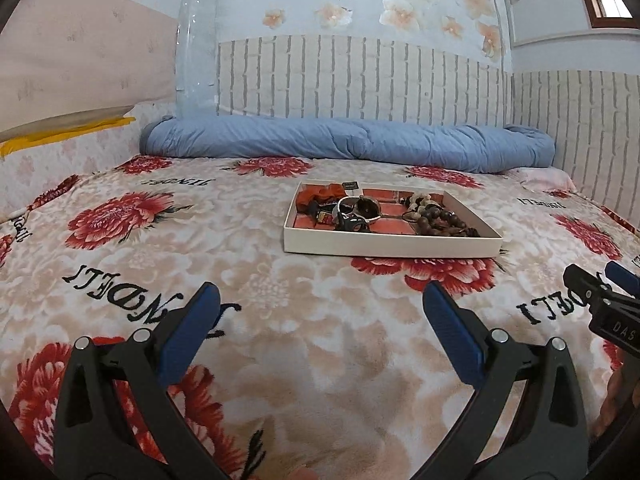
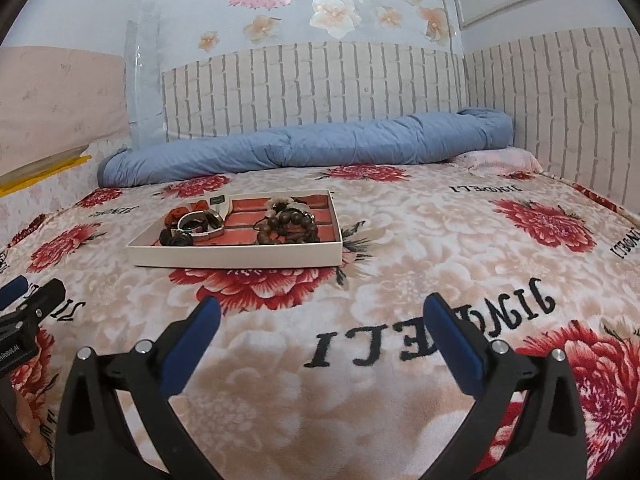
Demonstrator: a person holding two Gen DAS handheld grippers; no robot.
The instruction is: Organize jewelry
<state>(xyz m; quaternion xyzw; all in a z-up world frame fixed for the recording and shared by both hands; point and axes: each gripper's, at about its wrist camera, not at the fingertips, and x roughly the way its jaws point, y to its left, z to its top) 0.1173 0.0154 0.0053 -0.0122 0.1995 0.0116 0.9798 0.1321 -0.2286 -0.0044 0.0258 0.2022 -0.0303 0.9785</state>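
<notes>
Shallow white cardboard tray with red compartments, centred on floral blanket, holds heaped brown wooden bead bracelets; left gripper and right gripper spread, empty, near; approach low, lift one piece singly.

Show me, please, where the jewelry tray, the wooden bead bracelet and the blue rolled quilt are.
jewelry tray (image 1: 384,247), left wrist view, front wall.
wooden bead bracelet (image 2: 289,227), right wrist view, bead cluster.
blue rolled quilt (image 2: 304,145), right wrist view, middle.
</notes>
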